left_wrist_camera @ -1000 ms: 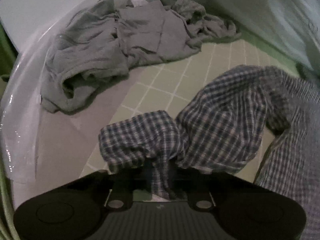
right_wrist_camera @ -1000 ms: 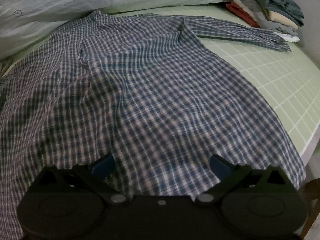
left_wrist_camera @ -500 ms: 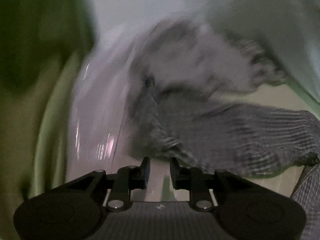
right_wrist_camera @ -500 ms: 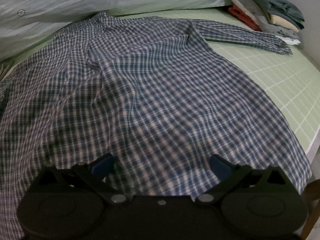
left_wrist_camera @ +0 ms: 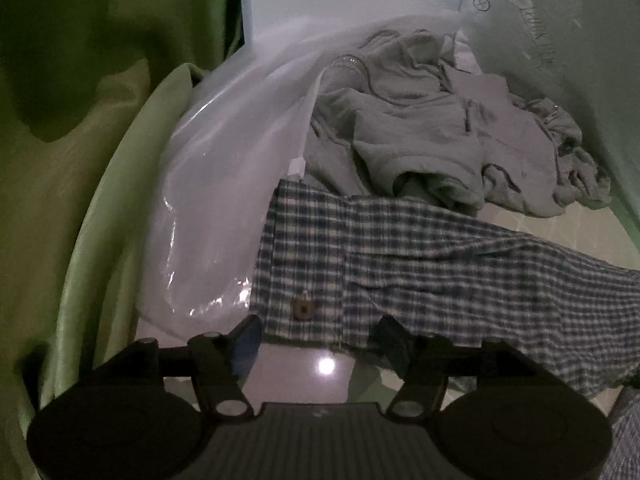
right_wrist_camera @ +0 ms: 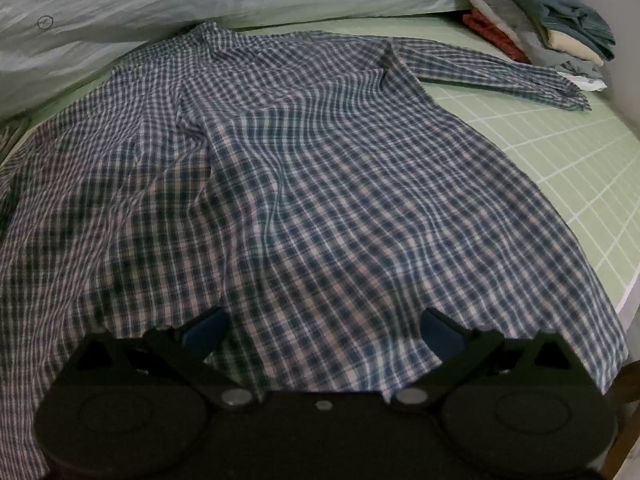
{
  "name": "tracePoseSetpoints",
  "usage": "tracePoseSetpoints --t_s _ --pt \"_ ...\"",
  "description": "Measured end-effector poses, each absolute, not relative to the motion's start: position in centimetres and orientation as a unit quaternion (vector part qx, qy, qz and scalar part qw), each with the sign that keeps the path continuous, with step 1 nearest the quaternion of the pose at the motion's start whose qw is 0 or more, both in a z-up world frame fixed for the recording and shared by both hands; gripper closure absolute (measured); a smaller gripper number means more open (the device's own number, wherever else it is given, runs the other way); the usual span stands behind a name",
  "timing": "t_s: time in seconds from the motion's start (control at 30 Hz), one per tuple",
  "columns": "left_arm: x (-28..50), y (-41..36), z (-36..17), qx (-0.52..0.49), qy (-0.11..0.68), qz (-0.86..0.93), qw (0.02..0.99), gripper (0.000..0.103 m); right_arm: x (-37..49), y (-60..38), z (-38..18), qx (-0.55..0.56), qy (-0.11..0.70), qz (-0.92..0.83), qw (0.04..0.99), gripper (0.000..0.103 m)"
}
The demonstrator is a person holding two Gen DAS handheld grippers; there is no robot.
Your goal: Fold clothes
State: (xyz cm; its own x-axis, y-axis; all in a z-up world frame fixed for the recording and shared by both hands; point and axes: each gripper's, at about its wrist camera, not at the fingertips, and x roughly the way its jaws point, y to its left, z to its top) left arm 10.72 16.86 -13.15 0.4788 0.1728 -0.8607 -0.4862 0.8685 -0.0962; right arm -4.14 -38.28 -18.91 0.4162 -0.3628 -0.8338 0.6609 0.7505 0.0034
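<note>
A blue-and-white plaid shirt [right_wrist_camera: 320, 184] lies spread flat on the green gridded bed sheet [right_wrist_camera: 560, 168], its far sleeve stretched out to the right. My right gripper [right_wrist_camera: 322, 328] hovers open just over the shirt's near hem, nothing between its blue pads. In the left wrist view the shirt's other sleeve [left_wrist_camera: 440, 264] lies stretched across the bed, its buttoned cuff [left_wrist_camera: 303, 307] nearest me. My left gripper [left_wrist_camera: 320, 332] has its jaws opening. The cuff's edge lies loose between the fingertips, which do not press on it.
A crumpled pile of grey garments [left_wrist_camera: 440, 140] lies beyond the sleeve, beside a clear plastic bag [left_wrist_camera: 224, 200] and a green curtain [left_wrist_camera: 80, 160]. A pale quilt [right_wrist_camera: 120, 12] runs along the back. Folded clothes [right_wrist_camera: 540, 20] are stacked at the far right corner.
My left gripper was shut on the bunched sleeve, swung it out to the left, then opened and let go. The sleeve now lies stretched flat. The right gripper stayed put.
</note>
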Motion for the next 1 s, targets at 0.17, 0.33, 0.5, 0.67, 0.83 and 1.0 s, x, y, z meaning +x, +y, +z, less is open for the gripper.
tracePoseSetpoints --t_s 0.17,0.33,0.5,0.67,0.83,1.0 --pt "10.9 15.7 -12.5 -0.145 0.466 0.19 0.852 0.033 -4.2 -38.3 -18.9 0.168 0.442 -0.309 0.825 0.0" --pt "11.0 13.8 -12.1 -0.123 0.466 0.171 0.859 0.03 -3.5 -39.0 -18.7 0.166 0.455 -0.294 0.824 0.0" --pt "10.3 11.5 -11.7 -0.111 0.47 0.16 0.861 0.03 -1.2 -40.1 -16.2 0.146 0.409 -0.298 0.85 0.0" --pt "9.4 9.1 -11.3 -0.107 0.471 0.159 0.861 0.029 4.8 -42.6 -14.1 0.124 0.374 -0.236 0.888 0.0" --pt "9.3 6.7 -10.8 -0.093 0.473 0.162 0.861 0.029 13.5 -45.3 -13.4 0.095 0.355 -0.18 0.912 0.001" --pt "10.2 4.5 -10.9 -0.067 0.476 0.159 0.862 0.027 24.0 -49.2 -13.8 0.067 0.338 -0.146 0.927 0.001"
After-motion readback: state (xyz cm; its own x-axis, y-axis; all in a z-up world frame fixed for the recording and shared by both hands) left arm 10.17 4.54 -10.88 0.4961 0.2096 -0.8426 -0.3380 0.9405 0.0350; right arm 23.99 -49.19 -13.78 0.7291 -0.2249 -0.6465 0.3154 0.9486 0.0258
